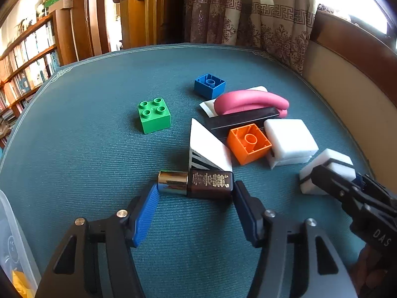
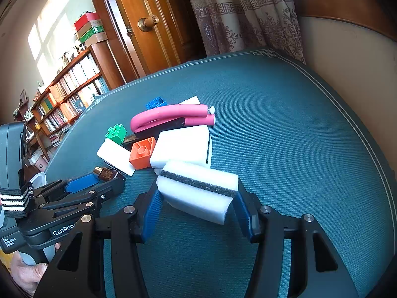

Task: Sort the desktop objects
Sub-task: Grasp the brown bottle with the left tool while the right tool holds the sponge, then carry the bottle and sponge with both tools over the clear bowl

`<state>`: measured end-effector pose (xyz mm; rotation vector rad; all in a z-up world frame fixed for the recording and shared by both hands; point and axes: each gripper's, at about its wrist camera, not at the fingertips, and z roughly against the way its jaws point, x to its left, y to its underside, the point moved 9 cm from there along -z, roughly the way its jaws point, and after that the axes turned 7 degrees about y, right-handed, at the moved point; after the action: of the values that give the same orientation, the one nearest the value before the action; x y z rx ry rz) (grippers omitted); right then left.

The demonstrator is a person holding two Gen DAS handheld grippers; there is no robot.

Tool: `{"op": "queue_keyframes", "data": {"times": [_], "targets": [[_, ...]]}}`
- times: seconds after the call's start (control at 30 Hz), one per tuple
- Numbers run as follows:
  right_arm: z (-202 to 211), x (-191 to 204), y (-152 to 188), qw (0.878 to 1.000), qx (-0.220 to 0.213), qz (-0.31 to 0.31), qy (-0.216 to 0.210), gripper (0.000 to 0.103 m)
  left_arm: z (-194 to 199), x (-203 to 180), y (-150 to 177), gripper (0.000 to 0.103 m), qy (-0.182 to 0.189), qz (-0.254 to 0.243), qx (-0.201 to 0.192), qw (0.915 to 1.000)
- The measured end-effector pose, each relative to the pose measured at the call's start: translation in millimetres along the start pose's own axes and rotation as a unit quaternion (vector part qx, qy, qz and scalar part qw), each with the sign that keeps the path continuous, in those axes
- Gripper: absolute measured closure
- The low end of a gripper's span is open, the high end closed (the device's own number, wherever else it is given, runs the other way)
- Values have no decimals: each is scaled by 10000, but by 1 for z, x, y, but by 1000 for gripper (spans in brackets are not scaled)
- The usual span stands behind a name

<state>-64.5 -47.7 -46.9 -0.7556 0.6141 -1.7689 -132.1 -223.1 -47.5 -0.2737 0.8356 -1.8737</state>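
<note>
Your left claw sits low over the teal counter, fingers level and reaching forward, spread wide with one blue pad at each end of the brown bottle; whether the pads press the bottle or merely flank it cannot be told. The bottle lies on its side, long axis running crosswise between the fingers, metallic cap toward the left finger, brown body with gold print toward the right finger. Your right claw is also low and angled forward, and its blue pads are clamped on the two ends of the white sponge, which has a dark band along its length; the sponge's long axis runs crosswise between the fingers, slightly tilted down to the right. Your hand shows at the lower left of the right wrist view, on the left claw's grip. Beyond the claws lies a loose cluster: orange block with its hollow side up, white foam block touching it, pink foam tube bent in a U over a black bar, blue block hollow side up, green block studs up and apart from the others. A clear plastic bin sits at the far left edge of the left wrist view, with something yellow inside.
</note>
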Motion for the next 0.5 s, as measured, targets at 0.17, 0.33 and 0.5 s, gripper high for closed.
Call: {"op": "queue_keyframes", "data": {"times": [0.17,0.33,0.5], "targets": [[0,0,0,10000,-2,-2,1,46,7,4,5,38,50,180,-29,9998],[1,-1,-1,10000,-15,-10,2,46,17,9,11,38,-72,278,-72,9996],[5,-1,-2,10000,-67,-10,53,46,35,16,10,38,-391,194,-259,9987]]}}
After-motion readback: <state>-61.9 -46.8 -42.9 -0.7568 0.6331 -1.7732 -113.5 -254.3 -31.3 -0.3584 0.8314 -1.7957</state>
